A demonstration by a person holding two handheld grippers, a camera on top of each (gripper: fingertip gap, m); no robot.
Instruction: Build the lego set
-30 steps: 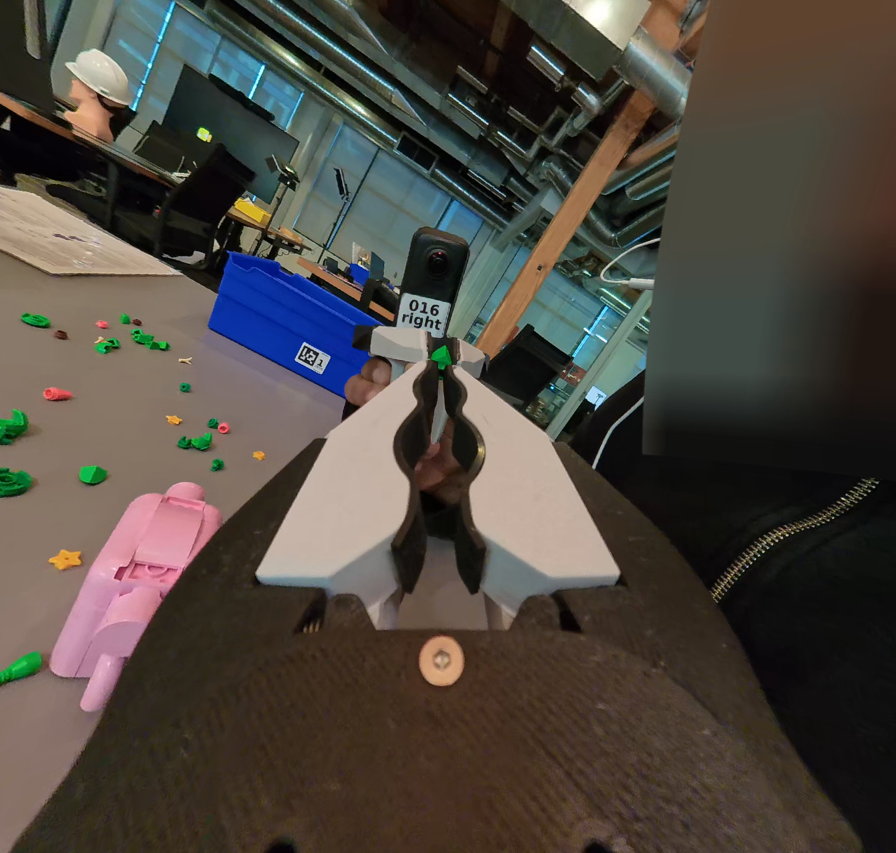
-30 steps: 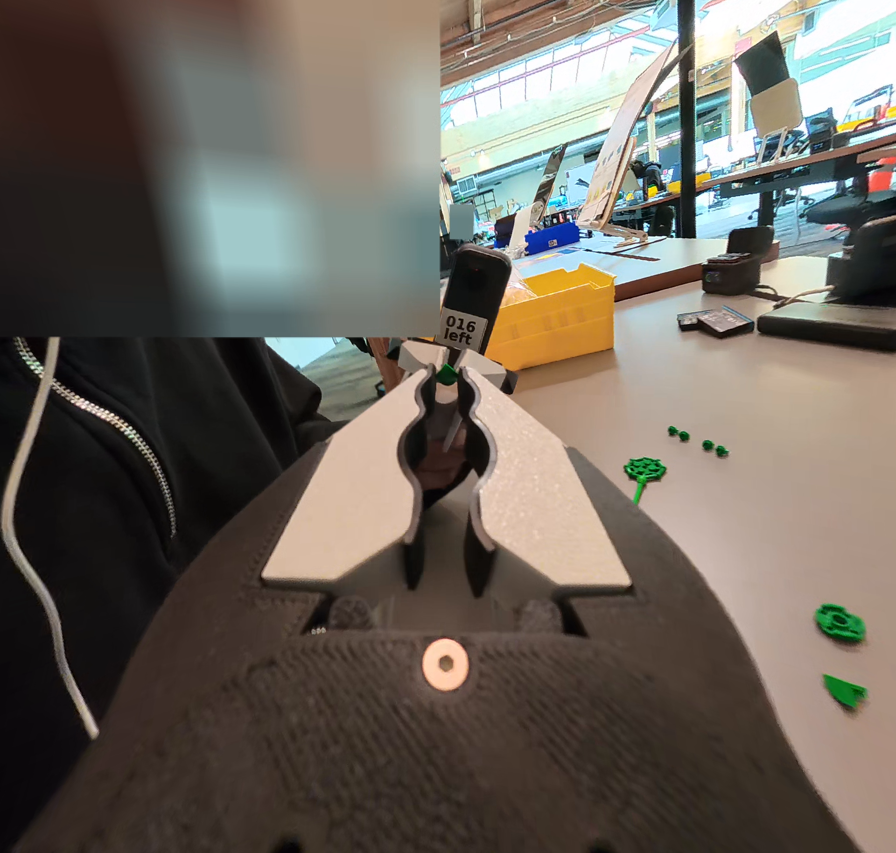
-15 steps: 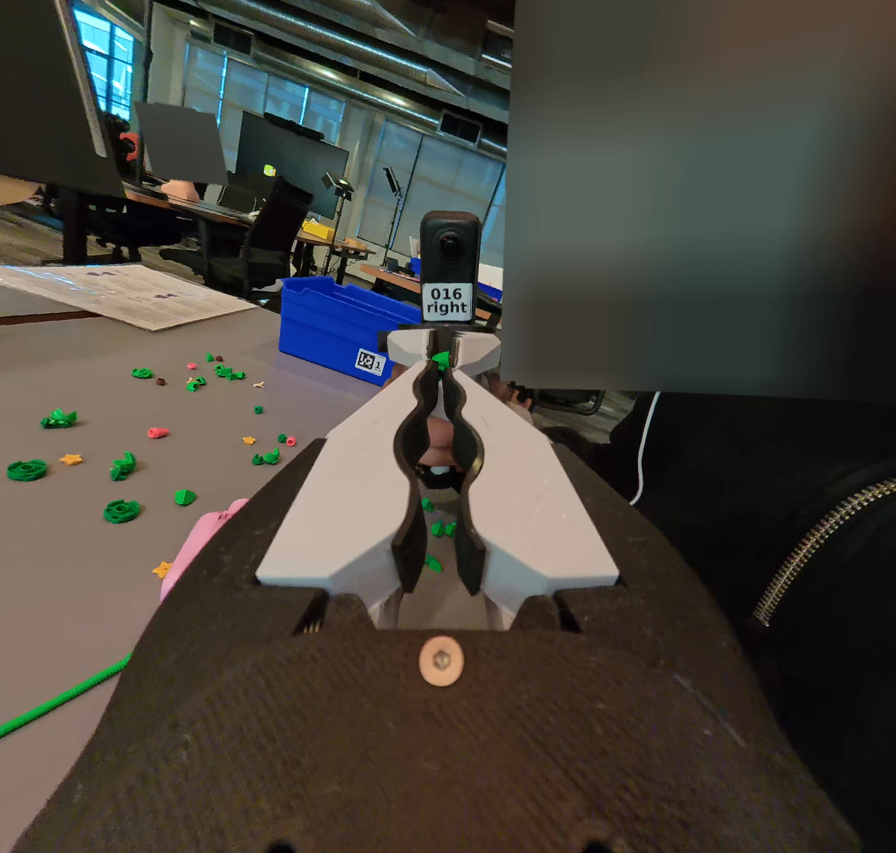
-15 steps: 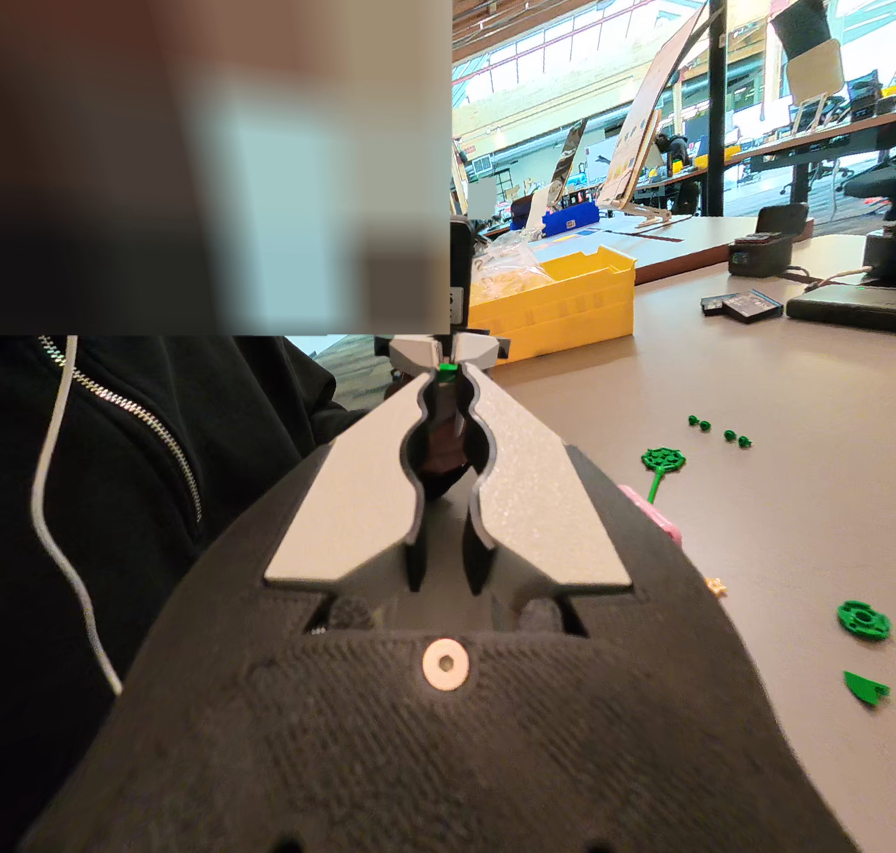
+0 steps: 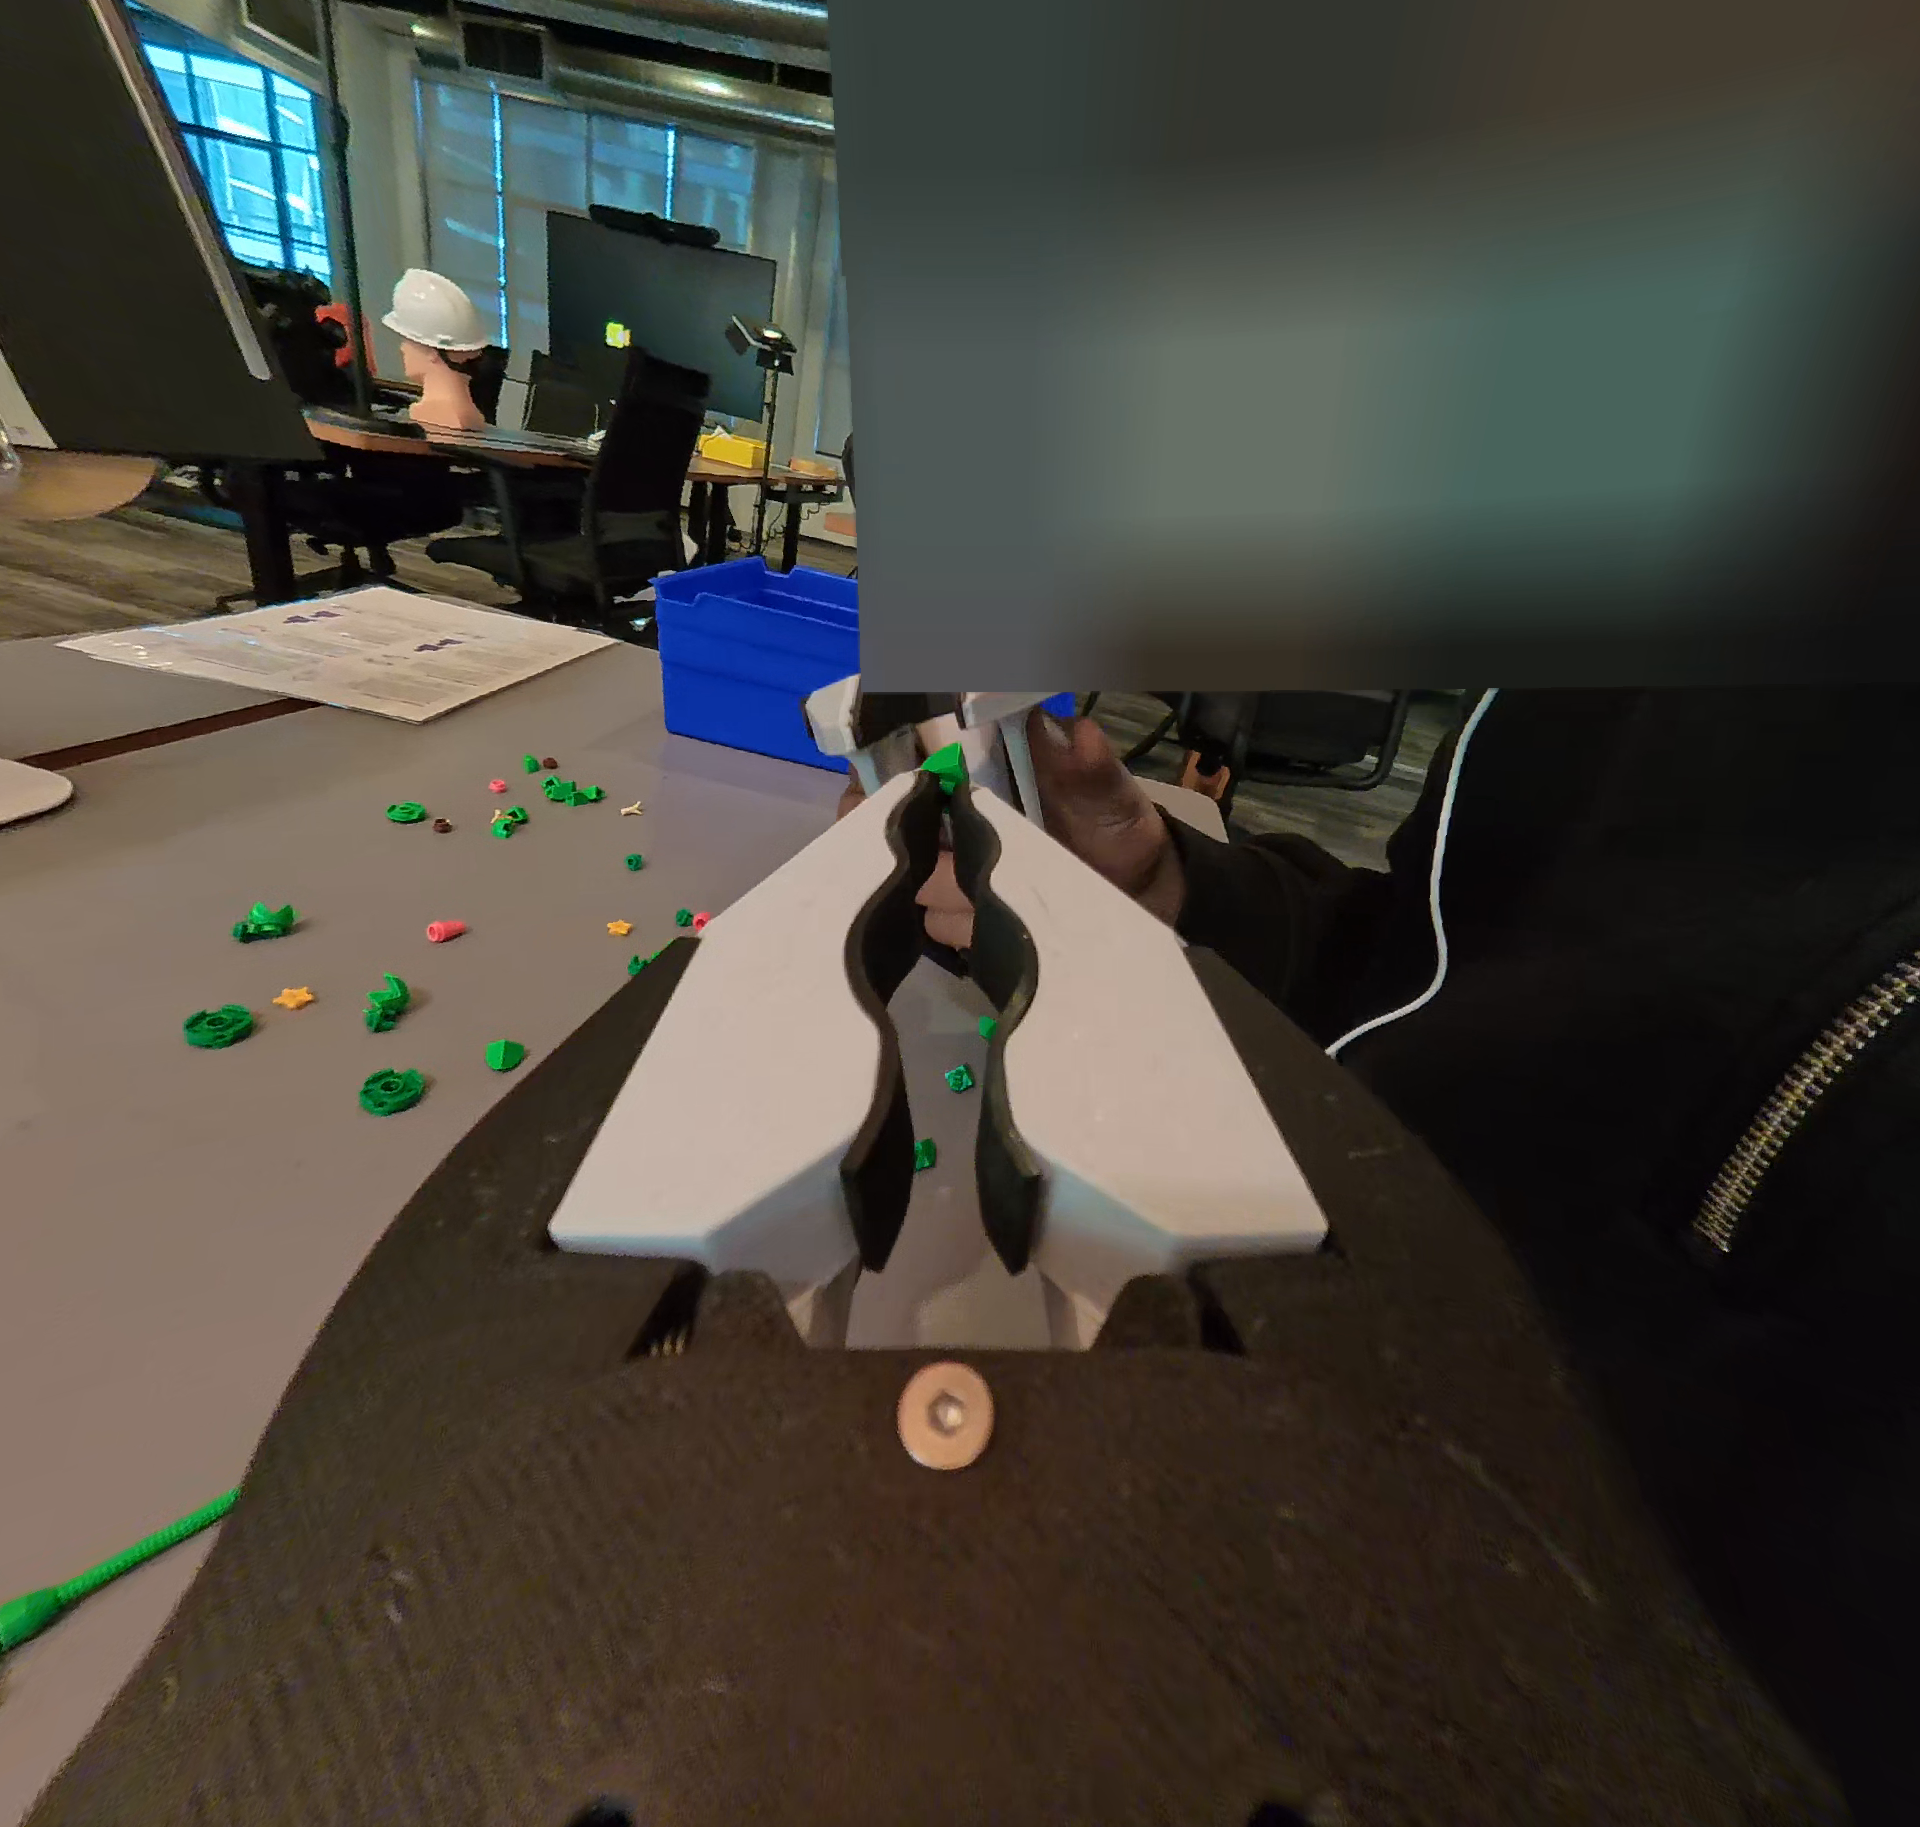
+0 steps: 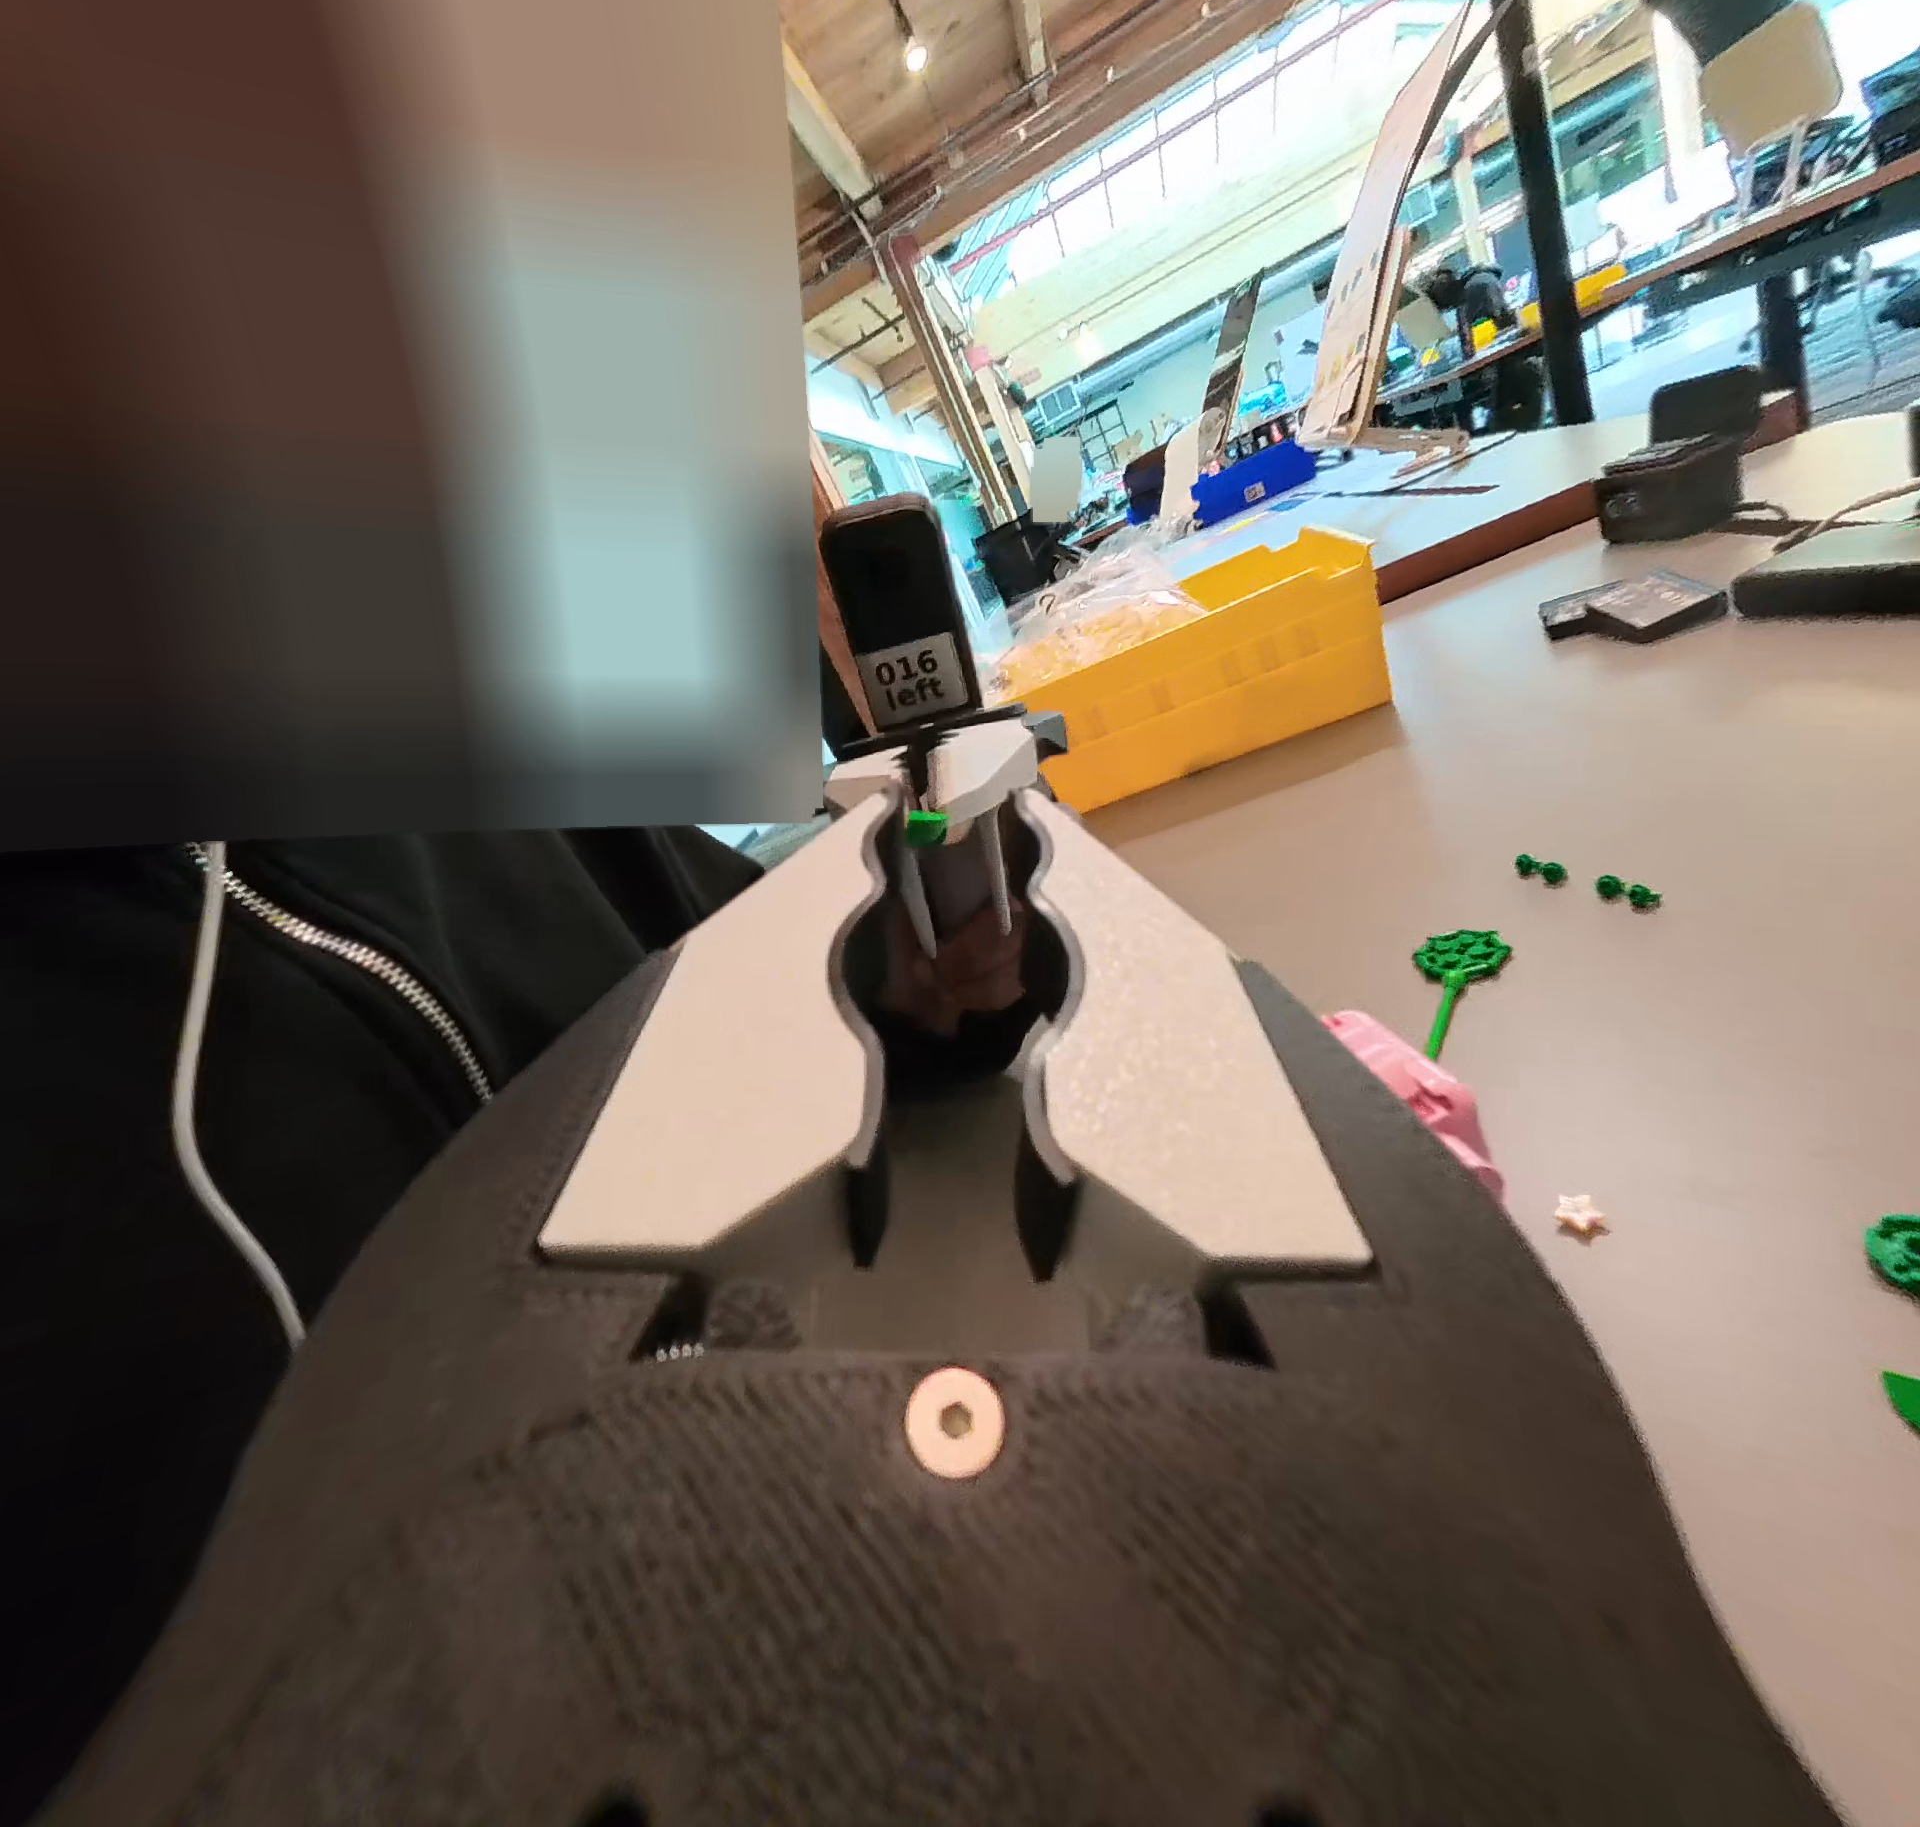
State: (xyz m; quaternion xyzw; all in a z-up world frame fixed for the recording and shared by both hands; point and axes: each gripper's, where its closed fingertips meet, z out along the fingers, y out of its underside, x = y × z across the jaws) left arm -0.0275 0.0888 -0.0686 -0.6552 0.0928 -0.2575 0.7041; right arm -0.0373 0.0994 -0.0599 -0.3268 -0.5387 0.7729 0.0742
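My left gripper (image 5: 943, 790) is shut on a small green lego piece (image 5: 943, 767) at its very tip, held up in the air above the grey table (image 5: 156, 1258). My right gripper (image 6: 951, 816) faces it tip to tip. Its jaws stand a little apart on either side of the left gripper's tip and of the green piece (image 6: 923, 828). The right gripper also shows in the left wrist view (image 5: 935, 728), with a hand behind it. Several loose green pieces (image 5: 390, 1091) lie on the table to the left.
A blue bin (image 5: 748, 655) and a paper sheet (image 5: 343, 645) lie at the far side. A yellow bin (image 6: 1226, 676), a pink block (image 6: 1423, 1091) and a green stemmed wheel (image 6: 1460, 956) are on the right. A green rod (image 5: 104, 1569) lies near the left. The person's black jacket (image 6: 312, 1050) is close behind both grippers. My two grippers' fingertips are within a few centimetres of each other.
Both grippers have tilted down towards level while staying tip to tip. The right jaws have parted a little from the green piece. The left gripper still pinches it.
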